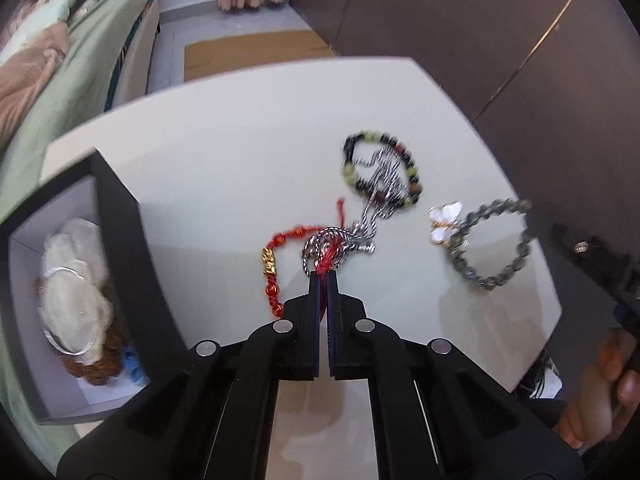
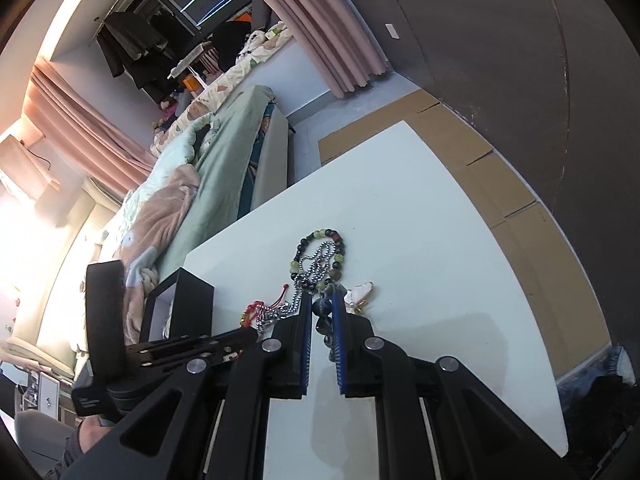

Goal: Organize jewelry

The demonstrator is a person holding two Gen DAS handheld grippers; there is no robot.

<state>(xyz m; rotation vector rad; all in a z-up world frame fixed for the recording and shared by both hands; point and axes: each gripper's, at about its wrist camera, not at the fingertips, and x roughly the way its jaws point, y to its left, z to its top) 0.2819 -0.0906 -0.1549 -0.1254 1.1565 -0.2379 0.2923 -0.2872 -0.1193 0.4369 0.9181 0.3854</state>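
My left gripper (image 1: pixel 323 276) is shut on the red cord bracelet (image 1: pixel 276 264), pinching its red knot just above the white table (image 1: pixel 240 152). A silver chain (image 1: pixel 372 200) is tangled over that knot and runs up across a green and black bead bracelet (image 1: pixel 380 168). My right gripper (image 2: pixel 323 300) is shut on the grey bead bracelet (image 2: pixel 325 316), which also shows in the left wrist view (image 1: pixel 492 248) beside a white butterfly clip (image 1: pixel 444 220). The black jewelry box (image 1: pixel 120 216) stands open at the left with several pieces inside.
A bed with green bedding (image 2: pixel 224 152) runs along the table's left side. Cardboard (image 2: pixel 500 184) lies on the floor beyond the table. A dark wall (image 1: pixel 480 40) stands to the right. The person's hand (image 1: pixel 600 396) shows at the lower right.
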